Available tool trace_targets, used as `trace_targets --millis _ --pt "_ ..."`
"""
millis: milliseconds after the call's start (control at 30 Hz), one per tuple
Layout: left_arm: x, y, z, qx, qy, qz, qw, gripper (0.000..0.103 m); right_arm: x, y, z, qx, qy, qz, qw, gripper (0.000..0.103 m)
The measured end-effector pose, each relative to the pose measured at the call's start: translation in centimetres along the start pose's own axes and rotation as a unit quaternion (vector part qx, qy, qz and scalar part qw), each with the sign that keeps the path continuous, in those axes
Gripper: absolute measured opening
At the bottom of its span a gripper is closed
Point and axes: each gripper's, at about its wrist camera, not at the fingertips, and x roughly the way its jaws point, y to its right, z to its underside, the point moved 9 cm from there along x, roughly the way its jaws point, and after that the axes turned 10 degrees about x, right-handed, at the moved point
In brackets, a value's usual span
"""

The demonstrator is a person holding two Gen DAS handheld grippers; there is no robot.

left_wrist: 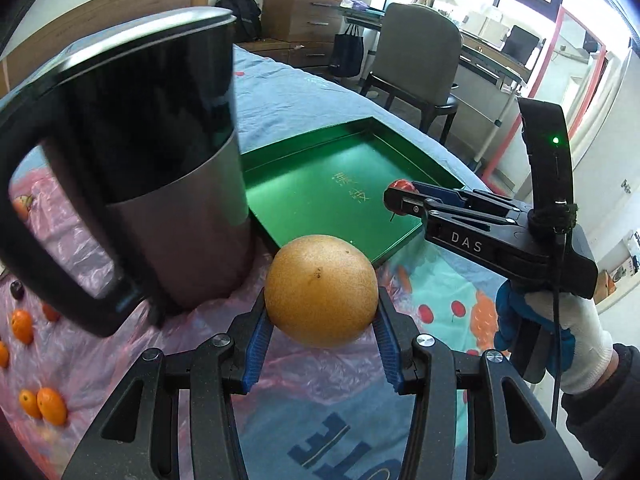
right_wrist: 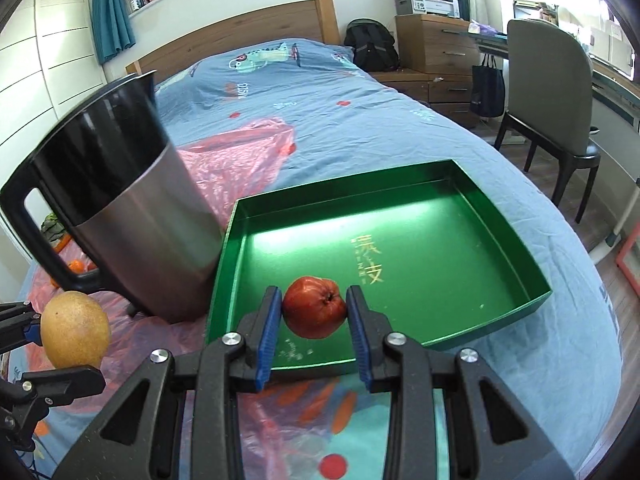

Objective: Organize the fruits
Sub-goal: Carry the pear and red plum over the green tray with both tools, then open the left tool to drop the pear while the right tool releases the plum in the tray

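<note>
pinching a round tan-yellow fruit (left_wrist: 321, 290) between its blue pads, the left gripper (left_wrist: 320, 320) holds it above the pink plastic sheet (left_wrist: 80, 248), with the green tray (left_wrist: 340, 196) at 12 o'clock and the steel kettle (left_wrist: 132, 160) at 10 o'clock in its view. right gripper (right_wrist: 314, 312) is clamped on a small red fruit (right_wrist: 315, 306), over the tray's near edge, kettle at 10 o'clock. small orange fruits (left_wrist: 46, 404) lie on the sheet at 8 o'clock in the left view, probably kumquats, too blurred to say.
</note>
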Motion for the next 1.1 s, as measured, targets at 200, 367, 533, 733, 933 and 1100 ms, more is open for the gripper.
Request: trace_targets --millis 200,367,533,733,933,1100 --pt "5.6 0.3 -2.1 0.009 -0.034 0.006 0.9994 0.042 4.1 2.8 -2.2 -0.024 -0.006 0.022 0.999 0.000" --pt "9.0 -0.6 -2.7 0.006 -0.055 -0.002 0.9985 0.042 7.3 4.5 -3.5 -0.033 -0.014 0.039 0.999 0.000" --pt "11.7 -1.3 -3.6 -0.003 -0.068 -0.017 0.9975 0.042 9.8 6.5 -5.0 -0.029 -0.019 0.061 0.997 0.000" --pt "14.7 -2.4 -5.4 -0.017 -0.072 -0.037 0.9965 0.042 11.2 9.0 -7.3 -0.014 -0.015 0.089 0.996 0.000" --pt "17.7 -3.0 -6.2 -0.023 -0.086 -0.056 0.9945 0.043 12.1 10.6 -7.6 -0.008 -0.024 0.114 0.993 0.000" --pt "18.1 -2.9 -6.3 -0.022 -0.088 -0.058 0.9942 0.043 12.6 10.9 -7.4 -0.004 -0.029 0.126 0.992 0.000"
